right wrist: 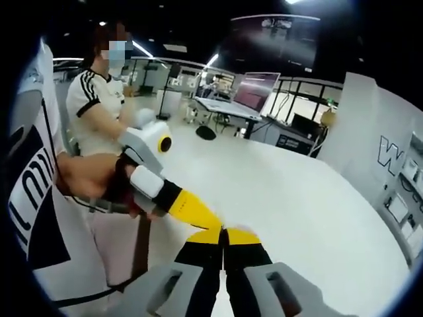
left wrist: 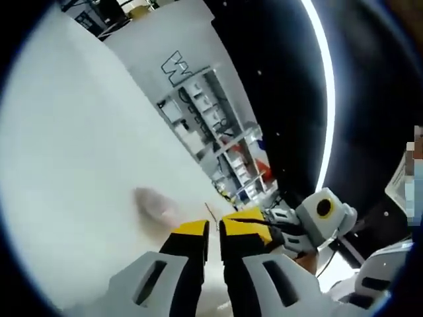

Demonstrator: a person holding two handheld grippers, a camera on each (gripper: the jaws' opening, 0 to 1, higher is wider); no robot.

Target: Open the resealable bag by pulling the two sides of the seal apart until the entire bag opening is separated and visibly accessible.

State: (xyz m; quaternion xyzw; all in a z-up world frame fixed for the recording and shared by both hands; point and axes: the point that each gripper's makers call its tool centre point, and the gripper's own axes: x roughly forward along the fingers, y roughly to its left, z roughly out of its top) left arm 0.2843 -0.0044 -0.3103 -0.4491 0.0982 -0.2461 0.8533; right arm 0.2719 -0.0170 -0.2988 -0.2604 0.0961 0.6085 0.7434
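Pinching nearly shut, left tool (left wrist: 213, 229) and right tool (right wrist: 225, 234) meet tip-to-tip; contents unclear; a thin seal grip could slip.

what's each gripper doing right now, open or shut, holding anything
Left gripper: jaws shut, tips nearly together; the bag can't be made out between them.
Right gripper: jaws shut, tips meeting the left gripper's tips; nothing visibly held.

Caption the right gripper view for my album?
Two yellow-tipped grippers, right gripper and left gripper, meet above a white table.
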